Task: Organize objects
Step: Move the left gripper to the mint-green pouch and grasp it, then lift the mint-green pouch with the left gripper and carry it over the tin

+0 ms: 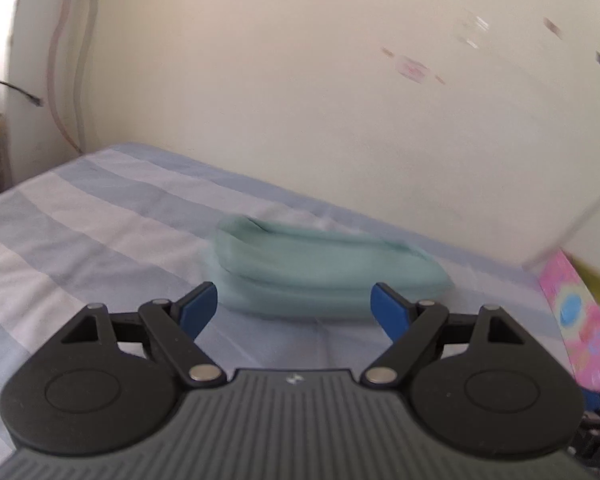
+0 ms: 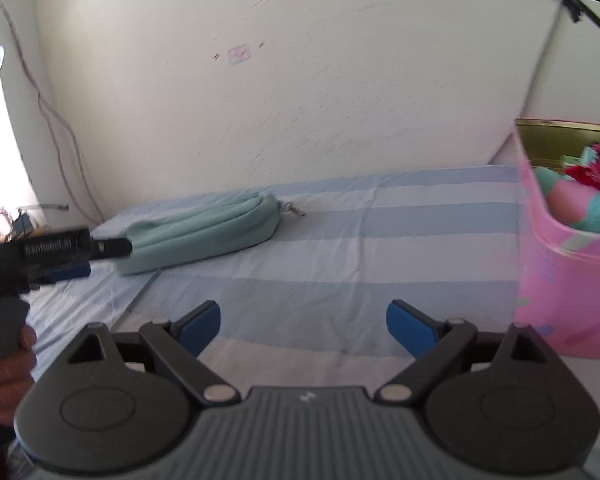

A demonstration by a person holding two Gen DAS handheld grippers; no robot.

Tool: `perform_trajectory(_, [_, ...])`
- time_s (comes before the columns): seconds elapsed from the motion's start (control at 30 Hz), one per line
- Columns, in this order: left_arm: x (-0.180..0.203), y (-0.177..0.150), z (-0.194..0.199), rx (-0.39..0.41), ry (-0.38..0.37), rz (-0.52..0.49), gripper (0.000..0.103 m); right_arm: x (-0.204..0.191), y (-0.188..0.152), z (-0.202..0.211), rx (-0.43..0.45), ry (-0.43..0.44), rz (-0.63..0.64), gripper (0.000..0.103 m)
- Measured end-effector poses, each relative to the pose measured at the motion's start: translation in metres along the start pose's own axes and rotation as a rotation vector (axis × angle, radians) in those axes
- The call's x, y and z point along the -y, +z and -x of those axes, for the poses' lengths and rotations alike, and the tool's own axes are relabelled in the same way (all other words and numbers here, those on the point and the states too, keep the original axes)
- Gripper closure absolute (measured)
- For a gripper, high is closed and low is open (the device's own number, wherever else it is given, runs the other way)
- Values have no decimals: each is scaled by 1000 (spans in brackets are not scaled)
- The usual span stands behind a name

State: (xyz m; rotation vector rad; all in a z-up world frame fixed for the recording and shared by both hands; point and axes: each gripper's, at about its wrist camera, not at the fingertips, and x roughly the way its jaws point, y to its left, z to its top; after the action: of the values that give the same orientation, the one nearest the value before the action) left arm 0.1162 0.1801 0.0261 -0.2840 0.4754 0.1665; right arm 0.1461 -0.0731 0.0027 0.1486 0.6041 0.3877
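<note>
I find my left gripper [image 1: 294, 306] with jaws apart and empty, the soft folded mint-green fabric pouch [image 1: 324, 270] lying just beyond its blue fingertips on the blue-and-white striped bedsheet [image 1: 100, 240]. My right gripper [image 2: 303, 326] likewise stands apart and empty over bare sheet, the pouch well ahead to its left, a pink box [image 2: 564, 280] of soft toys at right.

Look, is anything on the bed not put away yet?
Yes: the green pouch lies alone on the striped sheet by the wall, while the pink box already holds soft toys. Nothing looks spilled or broken.
</note>
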Motion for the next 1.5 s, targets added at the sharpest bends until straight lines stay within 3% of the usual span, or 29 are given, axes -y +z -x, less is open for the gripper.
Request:
perform_trajectory(0.27, [-33,29,-34,-28,65,124,17,24,66,-55,27,124,-174,9])
perform_trajectory(0.4, [-42,18,-56,-74,134,121,14,27,85,-108,-29,163,-267,9])
perform_trajectory(0.5, [-46,15,-68,-104,109,107,12,24,87,-143,-82,187,-293,11])
perform_trajectory(0.57, [-36,13,-69,-111,88,56,24,16,83,-157,-104,214,-272,16])
perform_trajectory(0.6, [-32,12,-68,-117,38,40,43,9,83,-160,-122,248,-233,34])
perform_trajectory(0.63, [-26,11,-66,-122,9,31,43,2,80,-162,-146,268,-201,38])
perform_trajectory(0.73, [-12,5,-59,-92,37,-72,43,-14,75,-152,-136,197,-93,48])
perform_trajectory(0.9, [-7,2,-50,-121,-73,-69,43,0,69,-133,-130,163,-183,57])
perform_trajectory(1.03, [15,-11,-37,-151,-129,-123,43,9,70,-109,-118,95,-183,58])
perform_trajectory(1.2, [45,-32,-10,-151,-134,-240,43,19,53,-70,-125,18,-160,58])
perform_trajectory(1.5, [58,-67,44,-190,-202,-237,43,40,3,20,-83,23,-186,57])
